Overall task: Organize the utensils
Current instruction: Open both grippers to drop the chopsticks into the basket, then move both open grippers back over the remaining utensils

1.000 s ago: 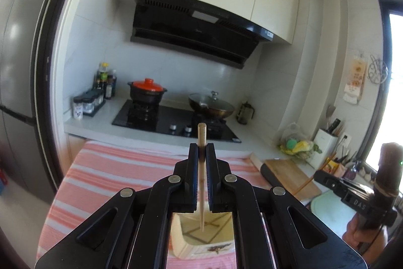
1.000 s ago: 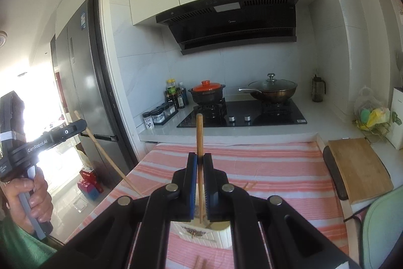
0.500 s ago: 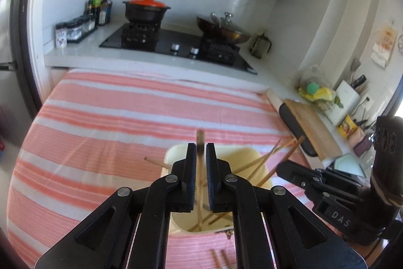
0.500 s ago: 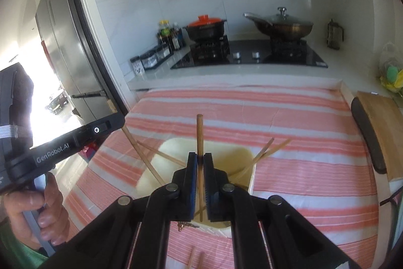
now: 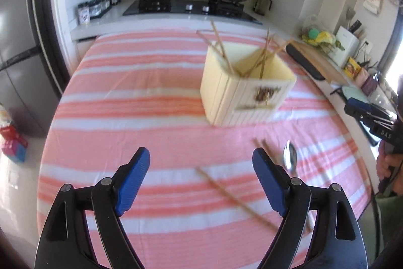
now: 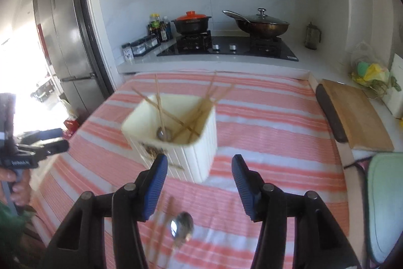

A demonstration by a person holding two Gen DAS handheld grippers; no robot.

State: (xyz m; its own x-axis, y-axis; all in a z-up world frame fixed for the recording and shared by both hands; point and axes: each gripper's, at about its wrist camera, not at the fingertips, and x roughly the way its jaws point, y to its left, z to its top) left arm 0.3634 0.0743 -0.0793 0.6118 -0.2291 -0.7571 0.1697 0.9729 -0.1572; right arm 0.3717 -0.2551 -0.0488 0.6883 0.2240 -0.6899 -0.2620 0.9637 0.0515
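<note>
A cream utensil box (image 5: 245,90) stands on the pink striped cloth (image 5: 126,102) with several wooden chopsticks (image 5: 262,58) leaning inside; it also shows in the right wrist view (image 6: 176,132). My left gripper (image 5: 201,165) is open and empty, above the cloth, near a loose chopstick (image 5: 234,198), a chopstick pair (image 5: 264,148) and a metal spoon (image 5: 290,159). My right gripper (image 6: 199,173) is open and empty, just in front of the box, over the spoon (image 6: 181,228) and the chopstick pair (image 6: 163,223).
A hob with a red-lidded pot (image 6: 191,22) and a wok (image 6: 262,23) stands behind the table. A cutting board (image 6: 355,115) lies at the right, a fridge (image 6: 68,42) at the left. The other hand's gripper shows at each view's edge (image 5: 375,117) (image 6: 30,150).
Both grippers held a chopstick over the box; both have opened, the chopsticks now stand in the box, and both grippers have pulled back and tilted down toward the cloth.
</note>
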